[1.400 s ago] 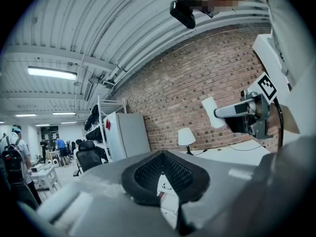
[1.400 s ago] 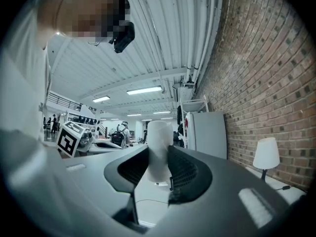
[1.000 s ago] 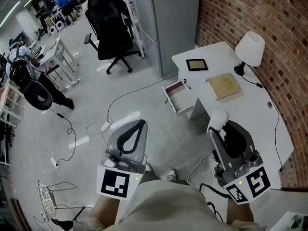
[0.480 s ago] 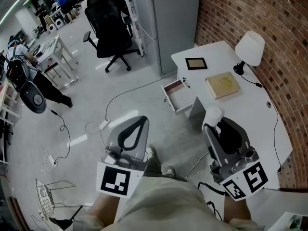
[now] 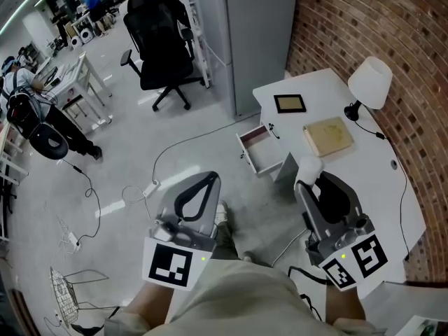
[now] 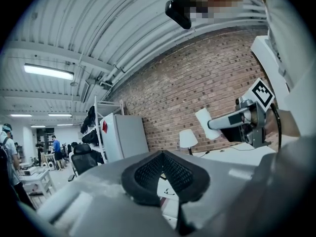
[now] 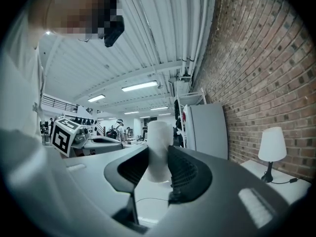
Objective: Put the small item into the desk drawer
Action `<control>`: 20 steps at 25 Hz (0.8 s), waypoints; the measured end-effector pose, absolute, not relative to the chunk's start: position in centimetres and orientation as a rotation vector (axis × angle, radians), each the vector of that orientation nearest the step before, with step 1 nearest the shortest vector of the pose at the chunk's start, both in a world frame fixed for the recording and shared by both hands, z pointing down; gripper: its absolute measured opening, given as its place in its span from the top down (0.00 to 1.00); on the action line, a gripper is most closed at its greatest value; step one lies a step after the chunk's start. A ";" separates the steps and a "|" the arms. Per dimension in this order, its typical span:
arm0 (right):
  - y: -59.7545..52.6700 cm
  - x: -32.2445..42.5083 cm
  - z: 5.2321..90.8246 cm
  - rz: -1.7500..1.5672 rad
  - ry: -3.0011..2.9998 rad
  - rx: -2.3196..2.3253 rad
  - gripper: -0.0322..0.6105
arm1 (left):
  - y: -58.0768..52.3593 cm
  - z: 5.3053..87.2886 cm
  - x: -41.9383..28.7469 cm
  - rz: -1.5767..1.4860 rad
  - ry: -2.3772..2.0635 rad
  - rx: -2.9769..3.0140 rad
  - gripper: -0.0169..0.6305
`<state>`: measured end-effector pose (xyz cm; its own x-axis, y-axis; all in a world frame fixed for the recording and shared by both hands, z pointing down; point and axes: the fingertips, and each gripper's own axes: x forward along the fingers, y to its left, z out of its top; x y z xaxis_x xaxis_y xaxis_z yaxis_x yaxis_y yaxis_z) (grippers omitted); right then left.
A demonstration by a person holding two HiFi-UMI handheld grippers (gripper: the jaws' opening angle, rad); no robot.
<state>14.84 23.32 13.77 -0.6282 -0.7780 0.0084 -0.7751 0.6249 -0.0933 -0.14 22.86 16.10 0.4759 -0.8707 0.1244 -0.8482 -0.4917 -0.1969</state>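
My right gripper (image 5: 313,180) is shut on a small white cylinder (image 5: 309,168), which stands up between the pads; in the right gripper view the cylinder (image 7: 159,151) fills the gap of the right gripper (image 7: 159,168). It hangs above the near edge of the white desk (image 5: 364,166). The desk drawer (image 5: 260,150) stands pulled open and looks empty, ahead and left of that gripper. My left gripper (image 5: 208,178) is over the floor, its tips together with nothing held; the left gripper (image 6: 162,157) shows the same.
On the desk are a white lamp (image 5: 369,82), a tan book (image 5: 327,137) and a dark framed tablet (image 5: 289,103). A grey cabinet (image 5: 255,33) and a black office chair (image 5: 162,47) stand behind. Cables (image 5: 171,149) lie on the floor. A brick wall (image 5: 392,26) runs on the right.
The desk and drawer sit slightly lower and to the right in view as the person steps. The right gripper has drifted a little left with the cylinder still held.
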 end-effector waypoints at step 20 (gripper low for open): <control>1.0 6.1 14.9 -0.222 2.801 -1.474 0.75 | -0.9 17.6 -8.0 -0.324 1.422 -2.722 0.97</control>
